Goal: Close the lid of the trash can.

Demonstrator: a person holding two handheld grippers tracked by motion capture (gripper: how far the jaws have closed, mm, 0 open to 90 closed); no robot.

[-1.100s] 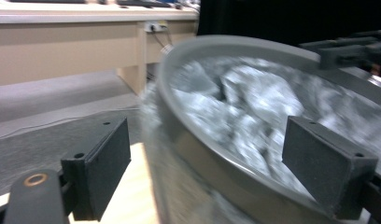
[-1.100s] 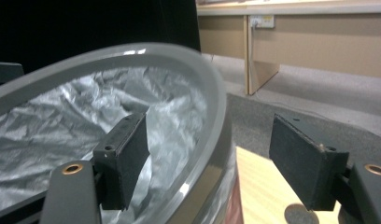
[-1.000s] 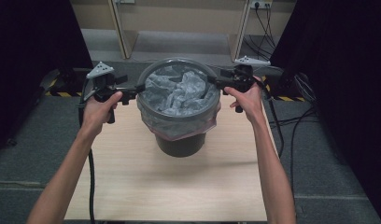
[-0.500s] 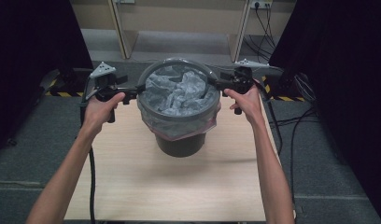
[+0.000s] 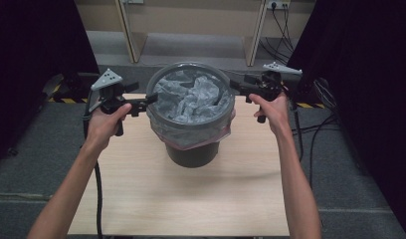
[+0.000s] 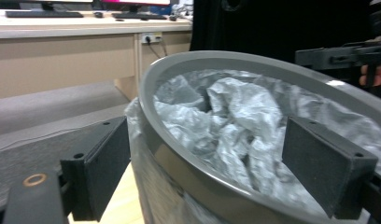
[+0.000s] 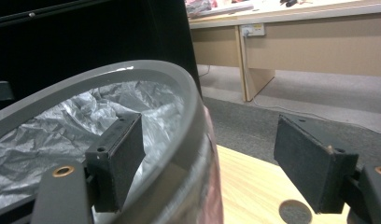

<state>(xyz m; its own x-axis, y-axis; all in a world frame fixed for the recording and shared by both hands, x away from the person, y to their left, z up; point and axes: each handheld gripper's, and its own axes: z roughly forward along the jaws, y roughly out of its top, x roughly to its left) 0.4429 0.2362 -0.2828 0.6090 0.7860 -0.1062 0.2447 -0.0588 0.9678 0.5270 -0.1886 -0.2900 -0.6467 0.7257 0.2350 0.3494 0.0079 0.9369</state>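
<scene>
A dark grey bin (image 5: 193, 152) stands at the far middle of the wooden table (image 5: 181, 204), lined with a crumpled translucent bag (image 5: 191, 99) under a grey rim ring (image 5: 188, 67). My left gripper (image 5: 149, 99) straddles the rim's left side, one pad (image 6: 104, 163) outside and the other (image 6: 328, 168) over the bag, neither pressing. My right gripper (image 5: 233, 87) straddles the rim's right side the same way, with one pad (image 7: 118, 158) inside and one (image 7: 310, 163) outside. Its jaws have just been opening a little, with the rim (image 7: 193, 140) between them, untouched.
The bag's pinkish edge (image 5: 216, 137) hangs out below the ring on the right. Cables (image 5: 99, 199) trail off both sides of the table. Desks (image 5: 191, 20) stand beyond the table, with dark curtains at either side.
Both grippers stay at the bin's rim. The left hand has shifted slightly, and the bin has not moved.
</scene>
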